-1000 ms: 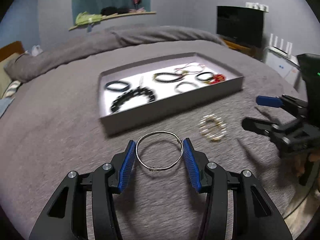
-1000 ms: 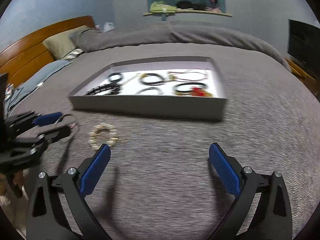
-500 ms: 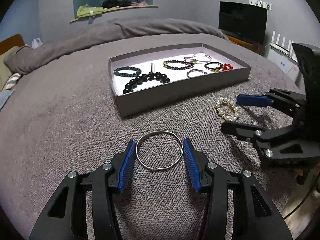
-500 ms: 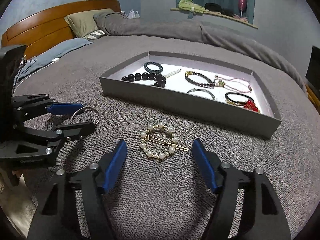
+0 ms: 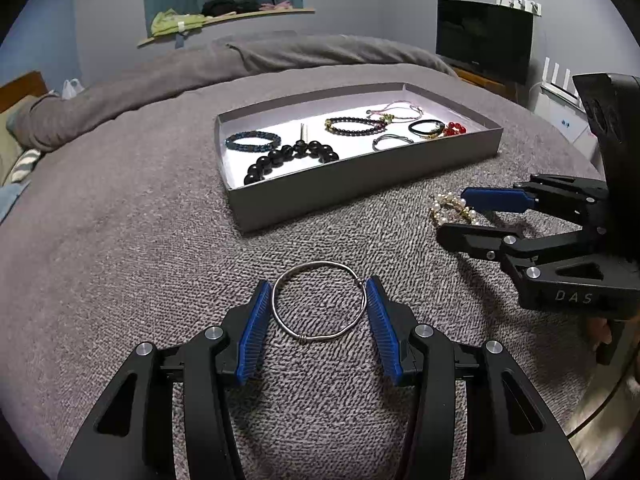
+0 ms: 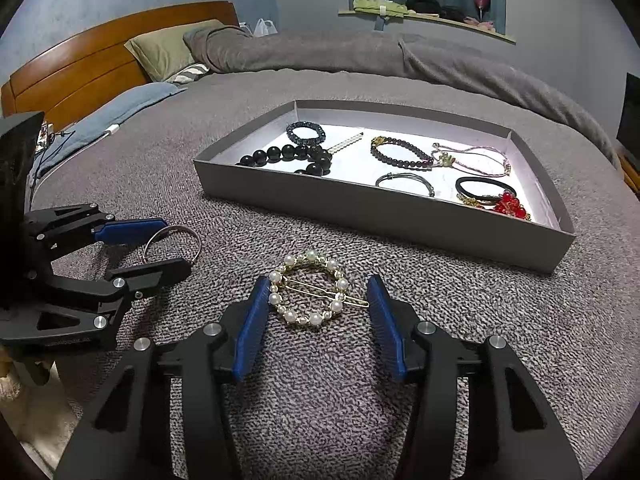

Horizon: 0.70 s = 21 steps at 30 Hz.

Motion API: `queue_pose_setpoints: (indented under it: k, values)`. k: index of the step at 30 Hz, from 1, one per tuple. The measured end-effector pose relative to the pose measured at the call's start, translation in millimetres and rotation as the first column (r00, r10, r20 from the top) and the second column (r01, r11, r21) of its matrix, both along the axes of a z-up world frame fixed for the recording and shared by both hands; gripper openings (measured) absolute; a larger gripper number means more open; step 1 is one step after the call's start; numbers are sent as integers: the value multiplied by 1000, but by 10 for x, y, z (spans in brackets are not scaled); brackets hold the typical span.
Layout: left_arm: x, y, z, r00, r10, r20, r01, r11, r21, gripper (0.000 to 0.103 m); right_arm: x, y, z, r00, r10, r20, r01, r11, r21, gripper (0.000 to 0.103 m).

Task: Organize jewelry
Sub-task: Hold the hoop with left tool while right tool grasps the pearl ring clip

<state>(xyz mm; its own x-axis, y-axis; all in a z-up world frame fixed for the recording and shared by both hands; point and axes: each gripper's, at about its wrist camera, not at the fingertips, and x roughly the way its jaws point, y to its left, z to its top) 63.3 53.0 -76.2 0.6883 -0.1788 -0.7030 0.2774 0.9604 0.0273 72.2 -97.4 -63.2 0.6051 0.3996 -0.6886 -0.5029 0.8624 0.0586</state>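
Left wrist, bangle (image 5: 319,300) between fingers (image 5: 255,332)

Open blanket (image 6: 460,312) ahead; tray wall (image 6: 360,204) beyond, claw-side.

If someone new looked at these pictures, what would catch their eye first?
Probably the grey tray on the bed, its white floor strewn with bracelets. Nearer, each tool frames one loose piece on the blanket: the left tool is closed on a silver wire bangle, and the right tool straddles a pearl hair clip, not yet gripping it.
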Motion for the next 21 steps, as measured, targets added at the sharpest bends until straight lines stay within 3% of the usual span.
queue_pose_setpoints:
  k: [9, 13, 21]
  values:
    - [-8, -2, 11, 1000, -4, 7, 4, 1000, 0, 50, -109, -271, 144, 997, -54, 51, 54, 999, -6, 50]
    - [-11, -15, 42, 1000, -5, 14, 5, 1000, -3, 50, -38, -344, 63, 997, -78, 11, 78, 997, -20, 50]
    - [-8, -70, 323, 996, -16, 85, 18, 1000, -26, 50, -25, -447, 199, 996, -88, 28, 88, 996, 34, 50]
